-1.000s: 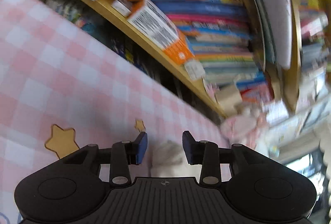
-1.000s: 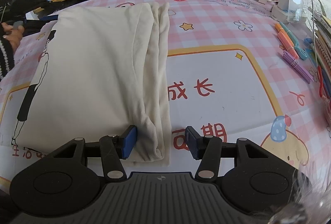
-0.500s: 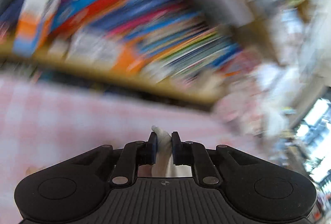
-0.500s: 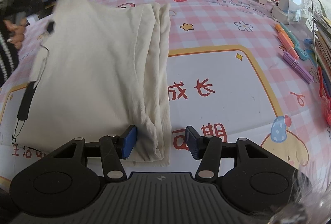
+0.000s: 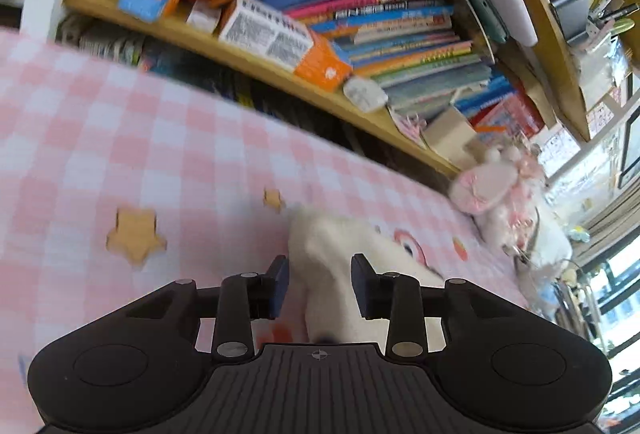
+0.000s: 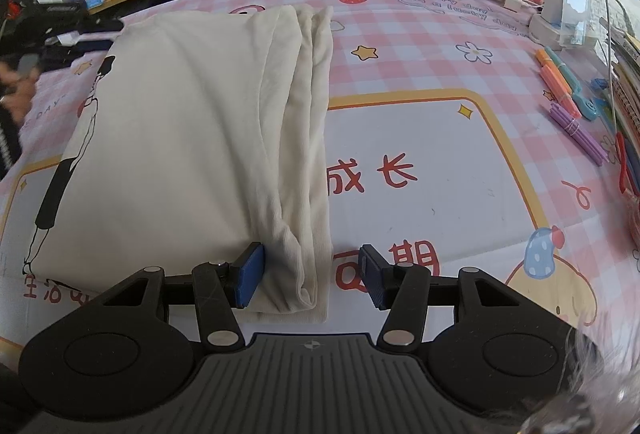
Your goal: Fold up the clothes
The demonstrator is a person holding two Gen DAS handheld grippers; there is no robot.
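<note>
Left hand-held gripper (image 5: pixel 319 284) jaws opening w/ a cream shirt (image 6: pixel 180 137) corner between its pads at the counter's (image 6: pixel 420 137) far-left edge, right hand-held gripper (image 6: pixel 312 276) part-open astride the near hem, unpinched, so fabric may spring back & the fold skews.

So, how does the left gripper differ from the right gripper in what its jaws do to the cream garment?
The left gripper is opening around a raised corner of the cream garment; the right gripper stands open over its flat folded edge. The left faces the bookshelf, the right the table. Both have blue pads.
</note>
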